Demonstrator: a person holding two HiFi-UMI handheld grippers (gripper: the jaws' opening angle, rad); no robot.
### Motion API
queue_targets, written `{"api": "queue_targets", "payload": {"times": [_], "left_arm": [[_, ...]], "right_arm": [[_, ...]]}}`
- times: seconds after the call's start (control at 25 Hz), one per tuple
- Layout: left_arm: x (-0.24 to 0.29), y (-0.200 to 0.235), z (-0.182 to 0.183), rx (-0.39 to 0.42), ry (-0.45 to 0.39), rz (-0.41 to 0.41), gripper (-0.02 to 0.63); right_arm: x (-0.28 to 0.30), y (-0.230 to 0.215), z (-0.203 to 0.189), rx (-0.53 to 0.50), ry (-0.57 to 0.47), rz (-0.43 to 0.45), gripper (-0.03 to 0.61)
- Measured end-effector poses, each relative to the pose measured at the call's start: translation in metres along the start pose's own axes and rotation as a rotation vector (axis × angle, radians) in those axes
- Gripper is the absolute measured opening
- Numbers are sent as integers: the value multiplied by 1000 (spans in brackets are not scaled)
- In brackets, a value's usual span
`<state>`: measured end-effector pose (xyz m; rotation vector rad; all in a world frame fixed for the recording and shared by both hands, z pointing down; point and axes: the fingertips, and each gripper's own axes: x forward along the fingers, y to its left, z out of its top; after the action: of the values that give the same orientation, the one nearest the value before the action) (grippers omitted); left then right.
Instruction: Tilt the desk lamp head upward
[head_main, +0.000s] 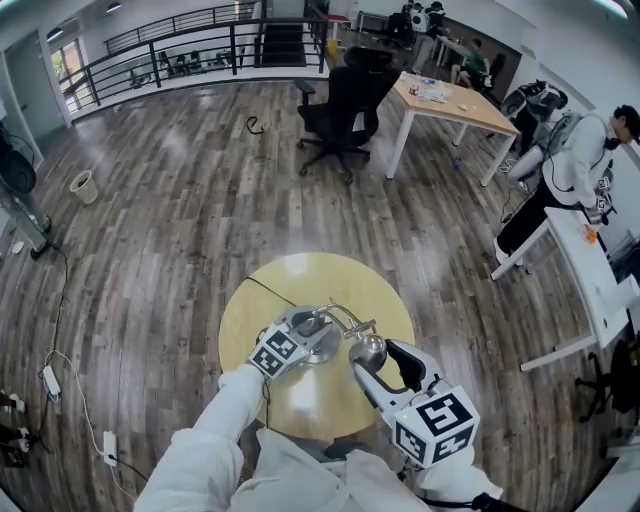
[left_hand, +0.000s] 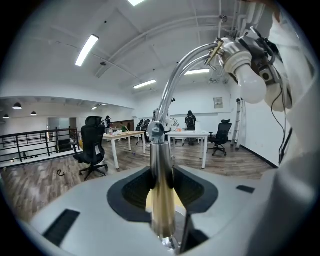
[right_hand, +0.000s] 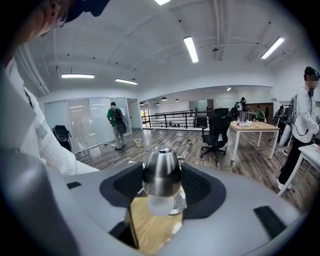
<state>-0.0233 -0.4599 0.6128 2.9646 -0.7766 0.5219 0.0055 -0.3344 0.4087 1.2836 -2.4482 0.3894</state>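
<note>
Standing near the middle of the round yellow table (head_main: 300, 285): a chrome desk lamp (head_main: 335, 328), gripped at two places. Left gripper (left_hand: 161, 187) clamped on the upright stem (left_hand: 160, 160), low on it, with a pad pressing on either side. Stem's long axis vertical; from the joint at its top, curved arm (left_hand: 182, 70) sweeping up and over to the right in the left gripper view. Right gripper (right_hand: 161, 189) closed round the lamp head (right_hand: 161, 172), pads against the flanks of the bell-shaped metal shade. Head's long axis close to upright in the right gripper view: domed cap on top, white bulb (right_hand: 161, 205) poking out below, facing down at the tabletop. From the head view, lamp head on the person's side of the table, just right of the stem.
</note>
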Motion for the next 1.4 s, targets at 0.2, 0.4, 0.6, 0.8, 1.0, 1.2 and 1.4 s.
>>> {"api": "queue_targets", "payload": {"times": [0.2, 0.4, 0.6, 0.8, 1.0, 1.2, 1.4], "left_arm": [[0, 5, 3, 0, -1, 1, 135], [2, 3, 1, -7, -8, 5, 135], [-1, 3, -1, -11, -14, 5, 135], [-4, 9, 0, -16, -16, 7, 135], [-5, 10, 0, -34, -21, 5, 135], [-5, 7, -1, -35, -30, 6, 135], [-2, 5, 0, -71, -43, 16, 137]], "right_arm": [[12, -2, 30, -15, 8, 25, 241], [19, -4, 40, -32, 7, 40, 241], [30, -2, 52, -48, 34, 74, 241], [42, 1, 67, -53, 16, 88, 241], [43, 3, 68, -60, 6, 109, 241], [36, 4, 65, -70, -26, 125, 241], [31, 1, 65, -79, -86, 120, 241]]}}
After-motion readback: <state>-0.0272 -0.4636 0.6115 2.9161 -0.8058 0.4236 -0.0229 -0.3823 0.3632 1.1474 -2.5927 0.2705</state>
